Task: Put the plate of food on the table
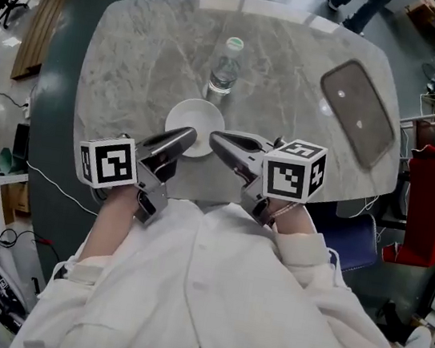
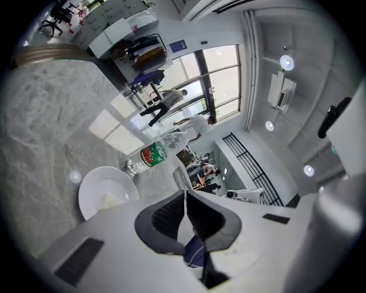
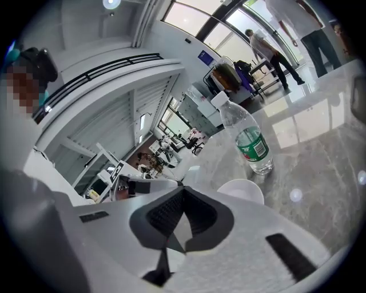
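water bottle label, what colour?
The bottle label is green with a white patch; the right gripper view shows it best.

Head view looks steeply down on the surface (image 1: 137, 60); both gripper views skim low across it, sharing plate (image 1: 183, 119) and bottle (image 1: 226, 69).

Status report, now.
Shut and empty: left gripper, right gripper. On the table: plate, by both tips. Behind it the bottle, not blocking.
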The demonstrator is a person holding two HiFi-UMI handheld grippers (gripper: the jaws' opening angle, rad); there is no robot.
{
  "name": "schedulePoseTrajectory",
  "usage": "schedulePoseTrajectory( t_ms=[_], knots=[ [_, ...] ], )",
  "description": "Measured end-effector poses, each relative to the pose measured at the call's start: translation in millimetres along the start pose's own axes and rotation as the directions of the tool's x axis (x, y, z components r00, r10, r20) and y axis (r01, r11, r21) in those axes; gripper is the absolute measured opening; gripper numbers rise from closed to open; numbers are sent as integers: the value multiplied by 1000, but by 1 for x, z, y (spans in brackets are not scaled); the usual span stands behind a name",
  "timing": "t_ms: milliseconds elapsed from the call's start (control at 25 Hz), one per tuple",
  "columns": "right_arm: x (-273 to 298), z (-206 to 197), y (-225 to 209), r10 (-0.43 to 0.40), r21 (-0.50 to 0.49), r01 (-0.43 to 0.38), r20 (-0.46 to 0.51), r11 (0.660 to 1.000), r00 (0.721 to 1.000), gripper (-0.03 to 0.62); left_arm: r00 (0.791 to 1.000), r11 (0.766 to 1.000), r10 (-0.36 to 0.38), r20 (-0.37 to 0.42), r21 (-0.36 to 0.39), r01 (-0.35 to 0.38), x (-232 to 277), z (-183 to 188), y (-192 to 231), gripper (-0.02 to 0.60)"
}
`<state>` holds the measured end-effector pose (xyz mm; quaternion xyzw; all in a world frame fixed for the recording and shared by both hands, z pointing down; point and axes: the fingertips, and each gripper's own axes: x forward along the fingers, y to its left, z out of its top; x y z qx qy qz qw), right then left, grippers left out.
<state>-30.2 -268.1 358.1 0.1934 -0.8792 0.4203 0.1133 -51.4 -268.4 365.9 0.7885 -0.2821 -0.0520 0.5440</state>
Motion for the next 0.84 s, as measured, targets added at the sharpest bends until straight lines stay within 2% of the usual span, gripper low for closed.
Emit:
schedulePoseTrajectory(
  t_ms=[440, 600, 840],
  knots=[
    [-21, -3, -1, 3, -85, -12, -103, 996, 995, 2, 998, 1000, 24, -51, 10, -23, 3, -19, 6, 25],
    [-22, -11, 0, 4, -104, -19, -145, 994, 989, 2, 997, 998, 41, -70, 41, -38, 3, -22, 6, 25],
    [-27, -20, 3, 8, -108, -26, -161, 994, 987, 2, 998, 1000, 9, -62, -12, -10, 8, -32, 4, 25]
  ],
)
